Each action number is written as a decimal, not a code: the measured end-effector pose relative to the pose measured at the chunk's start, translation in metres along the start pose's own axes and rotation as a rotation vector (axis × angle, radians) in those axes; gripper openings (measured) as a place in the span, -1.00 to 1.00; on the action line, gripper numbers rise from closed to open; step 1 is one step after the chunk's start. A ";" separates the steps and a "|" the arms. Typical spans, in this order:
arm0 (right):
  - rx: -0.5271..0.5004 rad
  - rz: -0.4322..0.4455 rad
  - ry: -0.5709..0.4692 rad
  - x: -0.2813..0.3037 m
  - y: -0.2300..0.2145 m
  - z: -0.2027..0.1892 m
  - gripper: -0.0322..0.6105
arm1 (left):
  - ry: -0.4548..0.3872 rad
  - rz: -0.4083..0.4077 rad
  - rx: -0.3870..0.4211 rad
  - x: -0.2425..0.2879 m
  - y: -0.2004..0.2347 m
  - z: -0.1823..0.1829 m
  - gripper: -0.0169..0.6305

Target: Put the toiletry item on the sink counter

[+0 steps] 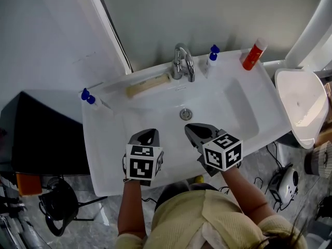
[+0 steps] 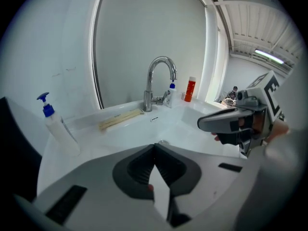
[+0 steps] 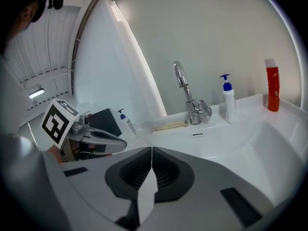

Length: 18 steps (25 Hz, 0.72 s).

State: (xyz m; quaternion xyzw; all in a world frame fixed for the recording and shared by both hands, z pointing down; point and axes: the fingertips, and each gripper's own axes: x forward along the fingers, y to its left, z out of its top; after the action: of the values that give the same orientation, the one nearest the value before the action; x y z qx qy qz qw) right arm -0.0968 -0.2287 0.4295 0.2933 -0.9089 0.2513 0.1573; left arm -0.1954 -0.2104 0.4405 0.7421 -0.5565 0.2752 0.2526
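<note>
The white sink counter [image 1: 111,154] carries several toiletry items. A white pump bottle with a blue top [image 1: 89,99] [image 2: 57,126] [image 3: 126,121] stands at the back left. A beige flat item [image 1: 148,85] [image 2: 120,119] [image 3: 169,125] lies behind the basin. A second blue-topped bottle [image 1: 211,57] [image 3: 227,100] and a red bottle [image 1: 253,54] [image 2: 191,90] [image 3: 273,88] stand right of the faucet [image 1: 183,62]. My left gripper [image 1: 147,135] [image 2: 155,146] and right gripper [image 1: 193,129] [image 3: 151,149] hover side by side over the basin's near edge, both shut and holding nothing.
The drain [image 1: 185,114] lies just beyond both grippers. A white toilet bowl [image 1: 301,105] stands to the right of the sink, a black bin [image 1: 44,134] to the left. Cables and small devices [image 1: 284,183] lie on the floor at the right.
</note>
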 end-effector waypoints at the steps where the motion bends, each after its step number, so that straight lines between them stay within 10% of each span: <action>1: -0.003 -0.001 -0.004 -0.001 0.001 0.001 -0.82 | -0.017 0.003 -0.019 -0.003 0.000 0.001 -0.83; 18: -0.034 -0.015 -0.042 -0.021 0.010 0.006 -0.82 | -0.192 0.059 -0.189 -0.043 0.003 -0.001 -0.83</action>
State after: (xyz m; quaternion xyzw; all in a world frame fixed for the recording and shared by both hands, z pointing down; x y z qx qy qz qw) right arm -0.0872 -0.2154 0.4116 0.3027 -0.9139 0.2284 0.1448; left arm -0.2084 -0.1809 0.4123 0.7213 -0.6232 0.1568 0.2585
